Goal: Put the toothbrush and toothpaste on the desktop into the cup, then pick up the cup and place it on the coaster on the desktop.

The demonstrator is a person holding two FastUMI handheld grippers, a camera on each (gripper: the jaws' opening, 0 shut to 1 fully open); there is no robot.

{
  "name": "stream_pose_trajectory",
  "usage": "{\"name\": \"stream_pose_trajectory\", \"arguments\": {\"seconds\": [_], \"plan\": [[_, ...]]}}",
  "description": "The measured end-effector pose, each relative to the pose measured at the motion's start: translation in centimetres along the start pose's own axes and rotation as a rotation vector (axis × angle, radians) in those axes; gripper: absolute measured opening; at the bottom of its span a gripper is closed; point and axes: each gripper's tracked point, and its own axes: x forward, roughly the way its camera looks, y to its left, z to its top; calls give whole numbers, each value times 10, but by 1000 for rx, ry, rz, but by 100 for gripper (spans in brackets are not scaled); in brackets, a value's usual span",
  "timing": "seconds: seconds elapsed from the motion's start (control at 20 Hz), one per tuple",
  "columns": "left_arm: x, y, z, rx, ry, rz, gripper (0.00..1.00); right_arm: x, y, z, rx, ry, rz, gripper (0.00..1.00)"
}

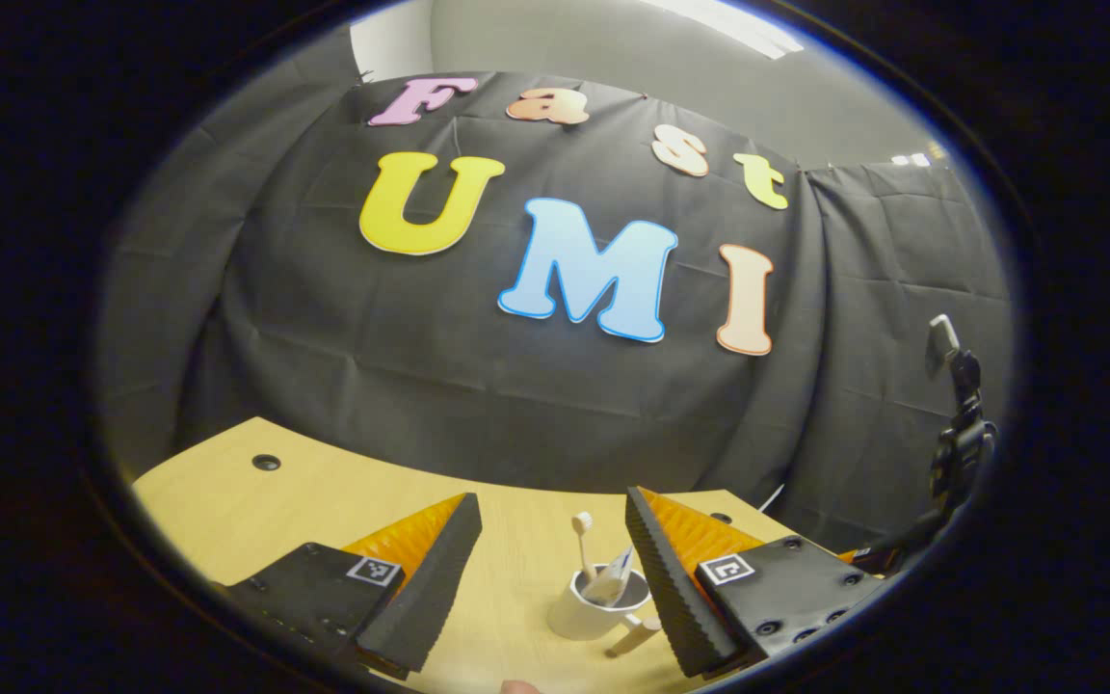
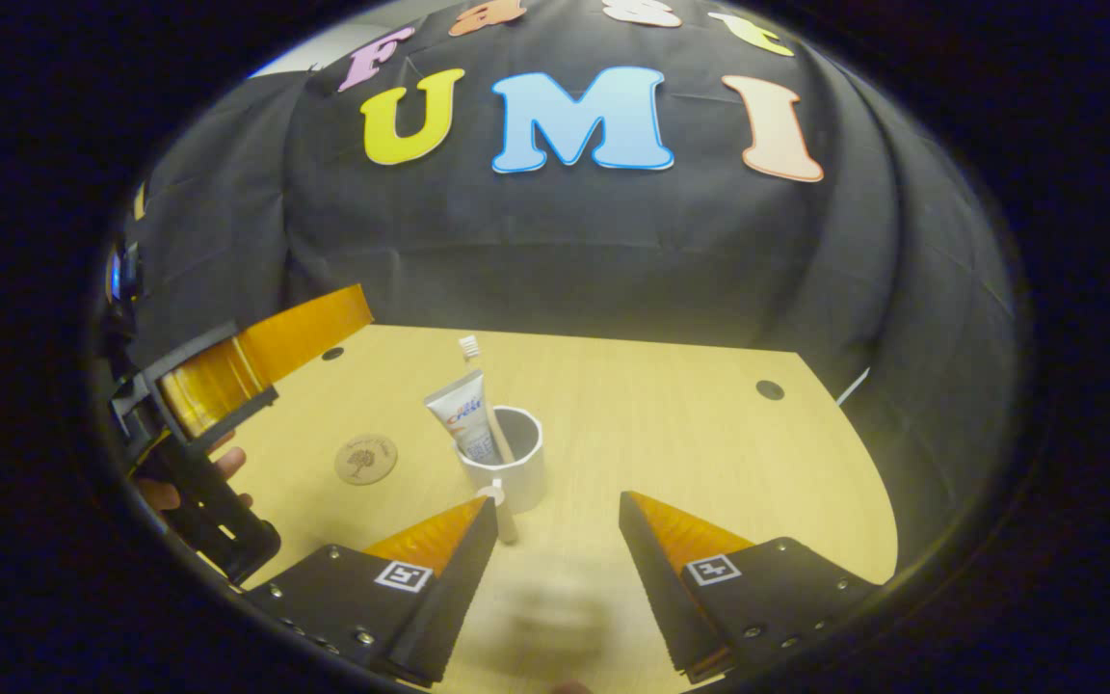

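Just ahead of the right tool (image 2: pixel 555 516), its fingers apart, the white cup (image 2: pixel 505 458) holds toothbrush (image 2: pixel 471 349) and toothpaste (image 2: pixel 463 410). The coaster (image 2: pixel 366 459), to its left, lies bare on the counter (image 2: pixel 671 424). Left tool (image 1: pixel 553 545) also apart. Next: grip the cup's handle (image 2: pixel 500 506) or rim.

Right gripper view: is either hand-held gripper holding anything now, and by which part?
Nothing is held. The right hand-held gripper is open before the cup; the left hand-held gripper is open too.

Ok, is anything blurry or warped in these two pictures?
Right gripper view: a soft smear on the desktop between the tongs; cup and toothpaste look sharp. Left gripper view: fisheye bends the desktop's far edge; the cup stays clear.
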Motion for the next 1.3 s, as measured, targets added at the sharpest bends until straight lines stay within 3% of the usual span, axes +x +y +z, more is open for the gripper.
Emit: {"name": "stream_pose_trajectory", "arguments": {"seconds": [0.55, 0.6, 0.65, 0.85, 1.05, 1.3], "plan": [[-46, 69, 0, 13, 64, 141, 96, 67, 29, -25, -15, 245, 23, 80], [-48, 73, 0, 17, 68, 149, 100, 74, 31, -27, -9, 271, 24, 80], [-51, 76, -1, 19, 73, 155, 96, 80, 33, -30, -3, 296, 27, 80], [-59, 89, -8, 1, 102, 169, 100, 100, 33, -40, -6, 403, 19, 81], [-60, 94, -16, -18, 131, 186, 93, 116, 34, -51, -27, 487, 10, 81], [-71, 106, -27, -27, 154, 203, 96, 126, 37, -65, -11, 561, 13, 80]]}}
